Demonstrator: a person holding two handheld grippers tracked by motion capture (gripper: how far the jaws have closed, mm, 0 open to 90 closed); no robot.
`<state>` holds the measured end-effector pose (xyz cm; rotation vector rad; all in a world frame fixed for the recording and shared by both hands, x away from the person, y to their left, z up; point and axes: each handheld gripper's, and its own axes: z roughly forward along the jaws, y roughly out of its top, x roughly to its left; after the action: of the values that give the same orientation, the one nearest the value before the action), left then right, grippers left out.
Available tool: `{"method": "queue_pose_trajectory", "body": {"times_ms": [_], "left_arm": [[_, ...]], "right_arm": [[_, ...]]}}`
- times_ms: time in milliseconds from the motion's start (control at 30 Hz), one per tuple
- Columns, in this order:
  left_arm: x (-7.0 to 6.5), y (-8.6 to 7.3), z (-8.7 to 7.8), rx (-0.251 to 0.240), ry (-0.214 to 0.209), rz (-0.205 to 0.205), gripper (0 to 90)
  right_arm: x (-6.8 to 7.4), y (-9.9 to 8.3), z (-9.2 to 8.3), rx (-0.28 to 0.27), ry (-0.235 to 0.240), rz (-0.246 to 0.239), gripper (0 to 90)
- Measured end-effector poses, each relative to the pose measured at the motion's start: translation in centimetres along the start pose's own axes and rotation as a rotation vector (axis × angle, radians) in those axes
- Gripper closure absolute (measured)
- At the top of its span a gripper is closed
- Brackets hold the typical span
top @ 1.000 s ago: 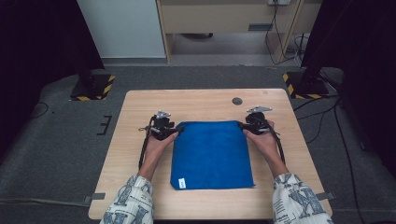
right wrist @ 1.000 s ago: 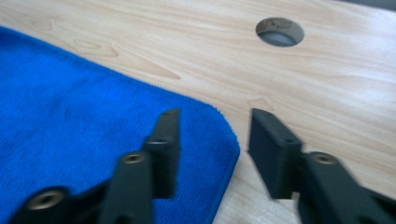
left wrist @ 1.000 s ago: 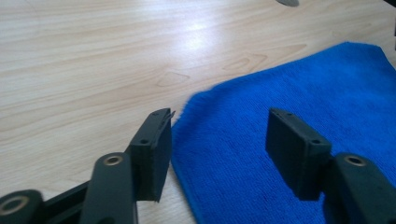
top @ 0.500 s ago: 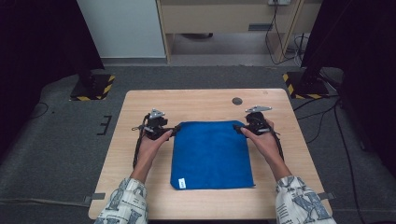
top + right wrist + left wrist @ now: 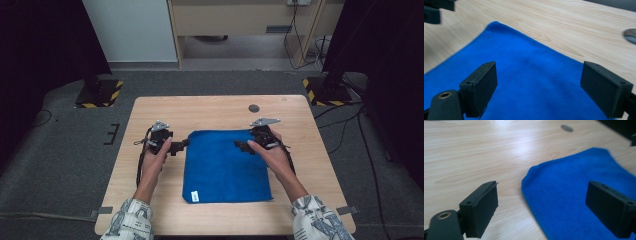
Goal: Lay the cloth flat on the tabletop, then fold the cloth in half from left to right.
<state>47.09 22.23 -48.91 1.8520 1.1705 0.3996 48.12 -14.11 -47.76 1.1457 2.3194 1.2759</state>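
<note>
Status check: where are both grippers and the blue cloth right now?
Left gripper and right gripper: jaws just opened, nothing held. Blue cloth flat on table. Nothing in the way.

We note a light wooden table (image 5: 210, 107) standing on grey carpet. A blue cloth (image 5: 225, 167) lies flat on it, a white tag at its near left corner. Beyond the cloth's far right corner, a small dark round spot (image 5: 254, 108).

Bare wooden table (image 5: 220, 107) lies open around the flat blue cloth (image 5: 225, 167), with nothing upright blocking passage.
</note>
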Motion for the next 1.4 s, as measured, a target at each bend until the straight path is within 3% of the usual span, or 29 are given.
{"method": "queue_pose_trajectory", "body": {"times_ms": [300, 567, 733, 900, 1067, 1400], "left_arm": [[1.4, -0.7, -1.5, 0.022, 0.047, -0.010, 9.7], [2.3, -1.2, -2.7, 0.009, 0.074, -0.007, 9.5], [2.8, -1.7, -2.9, 0.013, 0.087, -0.016, 9.5], [2.9, -2.0, -2.7, 0.023, 0.097, -0.007, 9.5], [2.7, -2.1, -2.6, 0.031, 0.097, 0.003, 9.5], [3.2, -2.5, -2.7, 0.032, 0.103, -0.016, 9.6]], "right_arm": [[3.9, -0.6, 1.3, 0.041, 0.059, -0.026, 20.0], [9.2, -1.1, 2.6, 0.086, 0.131, -0.136, 23.1], [12.7, -1.4, 3.1, 0.100, 0.178, -0.200, 29.9], [15.2, -2.0, 3.3, 0.109, 0.226, -0.243, 40.0], [16.4, -2.7, 3.5, 0.111, 0.250, -0.253, 48.7], [17.6, -4.0, 3.7, 0.122, 0.280, -0.262, 70.2]]}}
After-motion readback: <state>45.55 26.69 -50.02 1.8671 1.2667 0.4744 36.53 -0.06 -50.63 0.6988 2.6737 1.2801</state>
